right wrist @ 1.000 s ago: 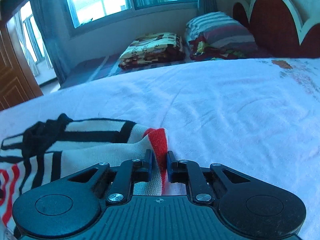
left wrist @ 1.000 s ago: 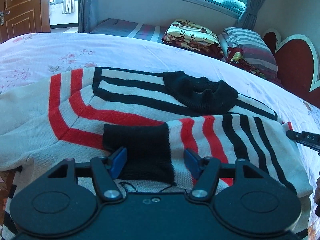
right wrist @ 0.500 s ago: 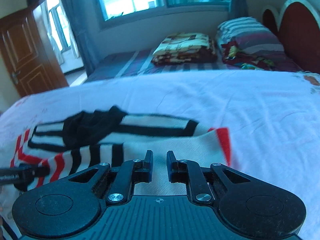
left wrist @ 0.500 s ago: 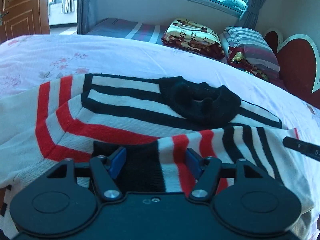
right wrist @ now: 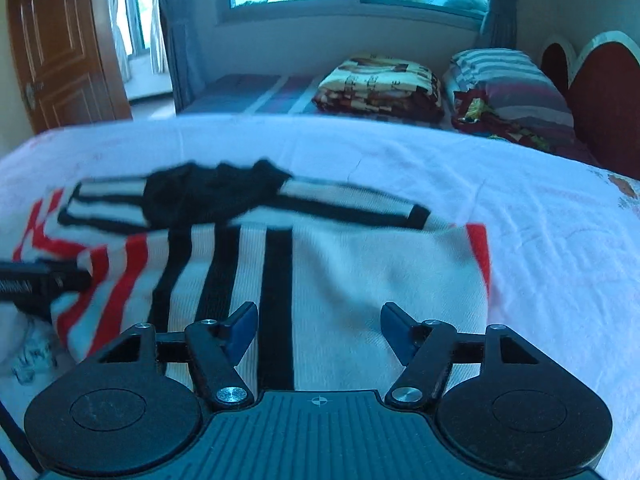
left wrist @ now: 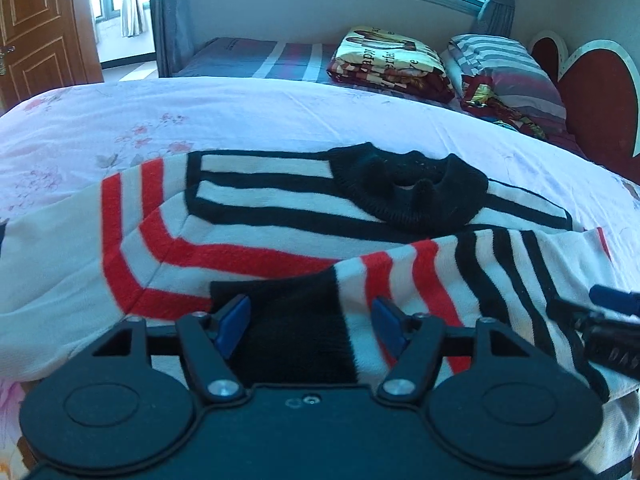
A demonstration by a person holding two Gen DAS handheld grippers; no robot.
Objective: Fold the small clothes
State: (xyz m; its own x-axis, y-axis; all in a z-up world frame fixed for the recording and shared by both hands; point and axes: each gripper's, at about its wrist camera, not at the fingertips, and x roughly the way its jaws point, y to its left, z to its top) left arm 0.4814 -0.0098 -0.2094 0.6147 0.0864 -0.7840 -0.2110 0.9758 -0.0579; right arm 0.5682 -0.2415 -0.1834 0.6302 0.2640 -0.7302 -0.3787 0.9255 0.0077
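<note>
A small white sweater (left wrist: pixel 260 216) with red and black stripes and a black collar (left wrist: pixel 408 196) lies flat on the bed. One sleeve is folded across its front, ending in a black cuff (left wrist: pixel 288 320). My left gripper (left wrist: pixel 312 324) hovers low over that cuff with its jaws opening; the cuff lies between the blue pads, which do not press it. My right gripper (right wrist: pixel 318 328) is over the folded sleeve's shoulder end (right wrist: pixel 340 280), its jaws opening wide and holding nothing. A right finger (left wrist: pixel 612 300) shows at the left view's edge.
The pink flowered bedsheet (left wrist: pixel 240 112) spreads all around the sweater. A folded blanket (left wrist: pixel 392 60) and striped pillows (left wrist: pixel 504 72) lie behind, by the red heart headboard (left wrist: pixel 600 92). A wooden door (left wrist: pixel 40 28) stands at far left.
My right gripper carried the sleeve's edge leftward over the sweater, then let it go and opened wide. My left gripper's jaws widened a little over the cuff and stayed in place.
</note>
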